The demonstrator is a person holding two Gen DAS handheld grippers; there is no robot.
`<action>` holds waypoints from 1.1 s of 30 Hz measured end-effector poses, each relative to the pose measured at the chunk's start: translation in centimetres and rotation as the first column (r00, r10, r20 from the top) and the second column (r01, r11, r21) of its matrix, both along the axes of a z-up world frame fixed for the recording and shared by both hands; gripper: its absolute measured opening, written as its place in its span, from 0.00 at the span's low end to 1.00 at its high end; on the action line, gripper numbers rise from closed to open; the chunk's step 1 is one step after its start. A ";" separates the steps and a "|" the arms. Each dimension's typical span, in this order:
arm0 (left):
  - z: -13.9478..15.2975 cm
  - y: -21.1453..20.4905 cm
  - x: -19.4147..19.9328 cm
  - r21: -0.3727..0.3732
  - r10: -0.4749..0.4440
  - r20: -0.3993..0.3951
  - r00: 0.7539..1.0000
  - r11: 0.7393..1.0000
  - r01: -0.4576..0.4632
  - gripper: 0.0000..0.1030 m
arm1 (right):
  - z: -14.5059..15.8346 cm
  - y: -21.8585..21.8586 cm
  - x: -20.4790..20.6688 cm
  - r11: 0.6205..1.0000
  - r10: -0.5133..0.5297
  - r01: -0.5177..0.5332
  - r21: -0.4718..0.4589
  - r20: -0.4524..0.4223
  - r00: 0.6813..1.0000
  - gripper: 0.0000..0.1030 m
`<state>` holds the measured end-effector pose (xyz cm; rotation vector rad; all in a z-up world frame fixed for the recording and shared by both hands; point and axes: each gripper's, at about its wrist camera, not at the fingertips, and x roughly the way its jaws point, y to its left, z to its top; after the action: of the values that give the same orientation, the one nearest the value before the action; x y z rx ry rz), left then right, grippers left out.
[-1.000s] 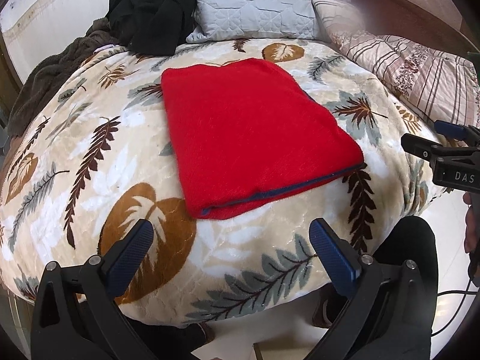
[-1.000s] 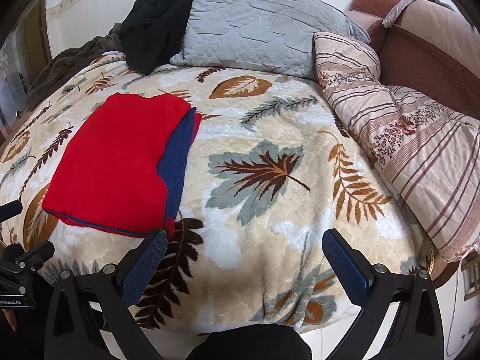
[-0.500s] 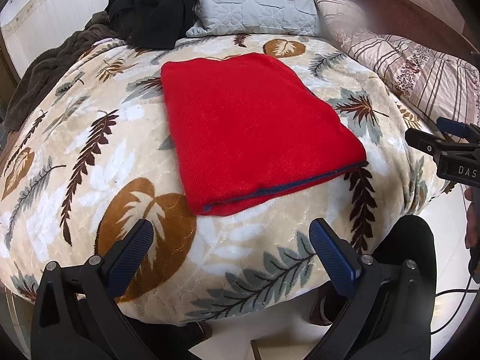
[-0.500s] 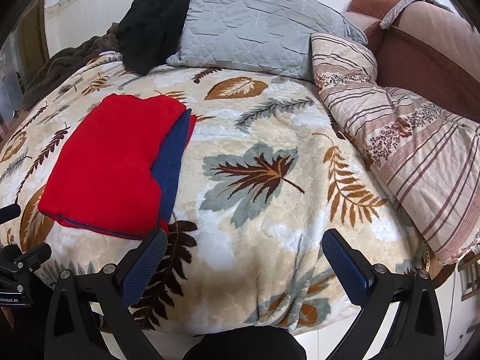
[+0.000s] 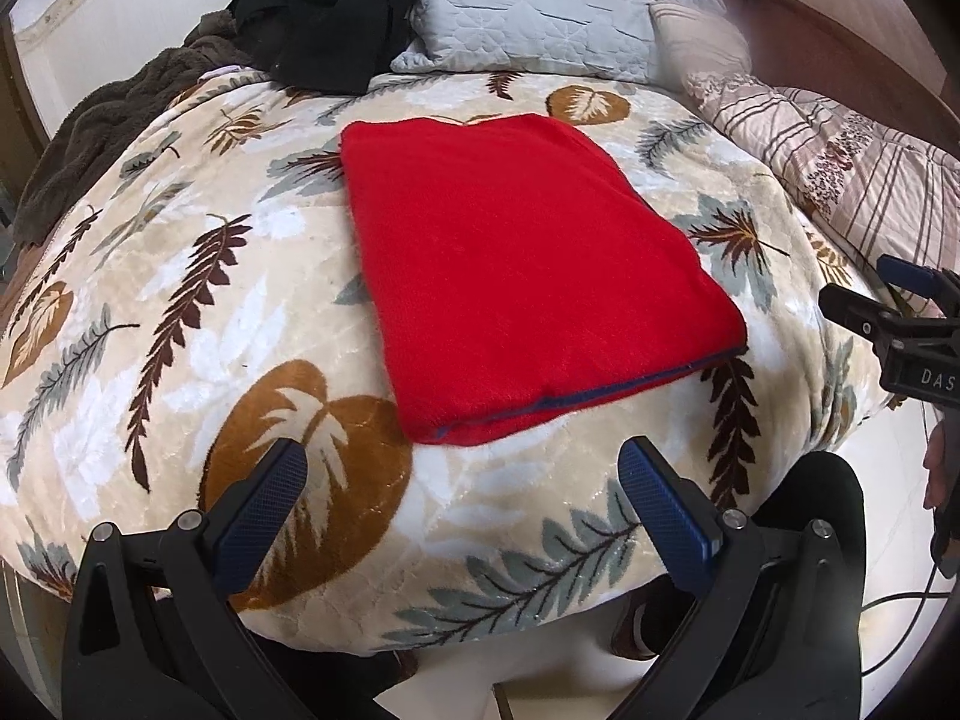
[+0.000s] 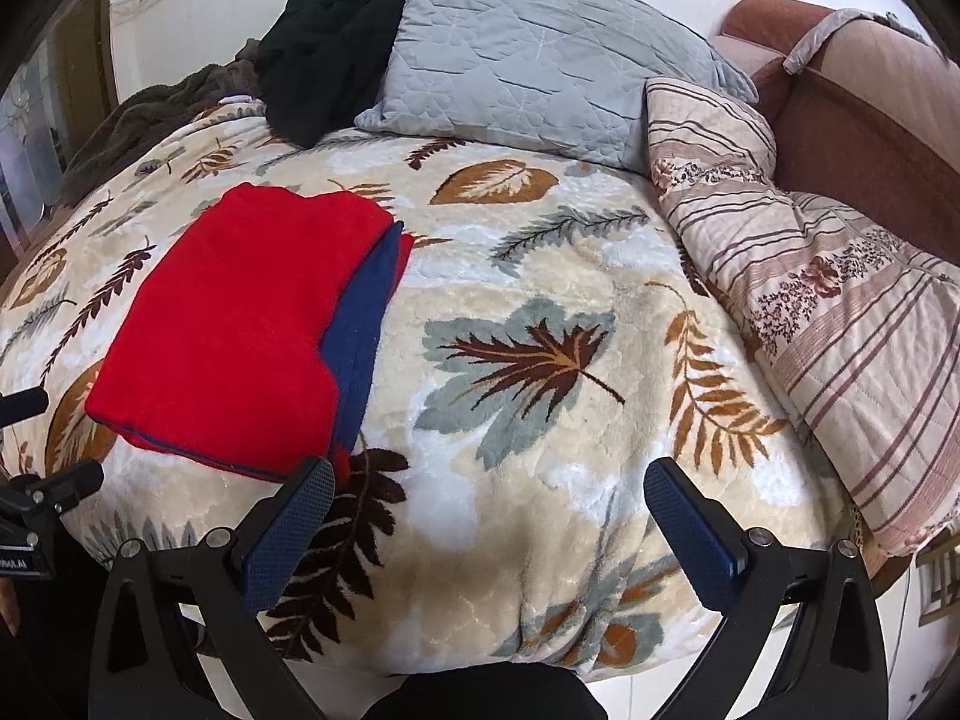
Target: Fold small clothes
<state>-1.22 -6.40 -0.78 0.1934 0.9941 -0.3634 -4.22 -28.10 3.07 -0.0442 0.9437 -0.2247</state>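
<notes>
While red garment (image 5: 516,276) is lying folded on bed (image 5: 240,330), left tongs (image 5: 462,480) and right tongs (image 6: 489,495) are hovering apart, empty; fold looking finished, next likely setting aside.

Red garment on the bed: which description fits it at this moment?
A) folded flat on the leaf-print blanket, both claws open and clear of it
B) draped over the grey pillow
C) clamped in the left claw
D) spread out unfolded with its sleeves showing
A: the red garment lies as a folded rectangle on the leaf-print blanket, and the left claw and right claw gape empty short of it.
</notes>
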 end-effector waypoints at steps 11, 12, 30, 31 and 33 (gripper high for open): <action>0.0 -0.1 0.3 -0.003 0.005 -0.007 1.000 1.000 -0.005 1.00 | 0.1 -0.2 0.5 1.000 0.002 -0.002 -0.010 0.000 1.000 1.00; 0.0 -0.1 0.3 -0.003 0.005 -0.008 1.000 1.000 -0.005 1.00 | 0.1 -0.2 0.5 1.000 0.004 -0.004 -0.009 -0.002 1.000 1.00; -0.3 0.1 1.0 0.001 0.006 -0.019 1.000 1.000 -0.006 1.00 | -0.2 0.5 1.2 1.000 0.027 -0.027 -0.010 -0.012 1.000 1.00; -0.3 0.1 1.0 0.001 0.005 -0.019 1.000 1.000 -0.005 1.00 | -0.2 0.6 1.2 1.000 0.027 -0.027 -0.010 -0.012 1.000 1.00; -0.3 0.2 1.1 0.002 0.006 -0.019 1.000 1.000 -0.006 1.00 | -0.2 0.6 1.2 1.000 0.029 -0.029 -0.009 -0.014 0.999 1.00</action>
<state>-0.13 -6.22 -1.09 0.1892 1.0134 -0.3587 -2.98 -27.49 2.84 -0.0678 0.9554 -0.2021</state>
